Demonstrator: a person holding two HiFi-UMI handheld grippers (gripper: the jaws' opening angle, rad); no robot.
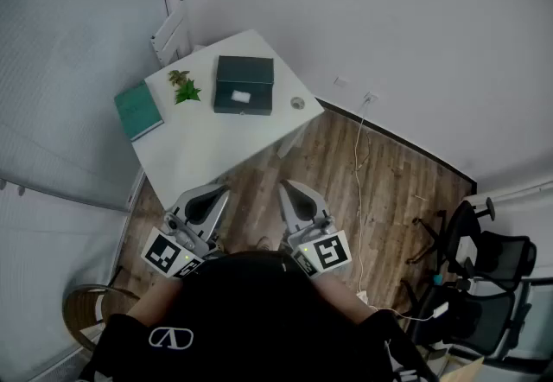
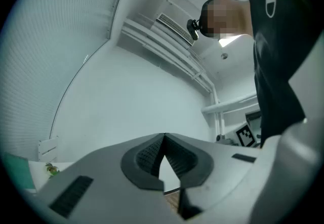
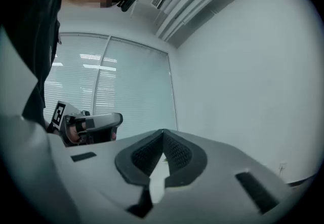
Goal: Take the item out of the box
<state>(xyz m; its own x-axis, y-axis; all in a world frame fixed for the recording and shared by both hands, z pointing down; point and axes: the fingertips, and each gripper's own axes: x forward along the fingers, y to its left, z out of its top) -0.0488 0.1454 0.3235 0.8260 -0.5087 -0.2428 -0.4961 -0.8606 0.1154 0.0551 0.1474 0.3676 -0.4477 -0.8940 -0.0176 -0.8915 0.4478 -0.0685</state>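
Note:
A dark green box (image 1: 244, 85) with a white label sits shut on the white table (image 1: 207, 143), toward its far side. Both grippers hang close to the person's body, well short of the table's near edge. My left gripper (image 1: 222, 191) has its jaws together and holds nothing. My right gripper (image 1: 283, 187) is also shut and empty. In the left gripper view the left gripper (image 2: 163, 137) points up at the wall, and in the right gripper view the right gripper (image 3: 163, 133) does too. The box's contents are hidden.
A teal book (image 1: 138, 110) lies at the table's left edge. A small green plant (image 1: 184, 88) stands left of the box, and a small round object (image 1: 298, 102) lies to its right. Black office chairs (image 1: 484, 272) stand at the right on the wooden floor. A white cable (image 1: 359, 166) trails from the wall.

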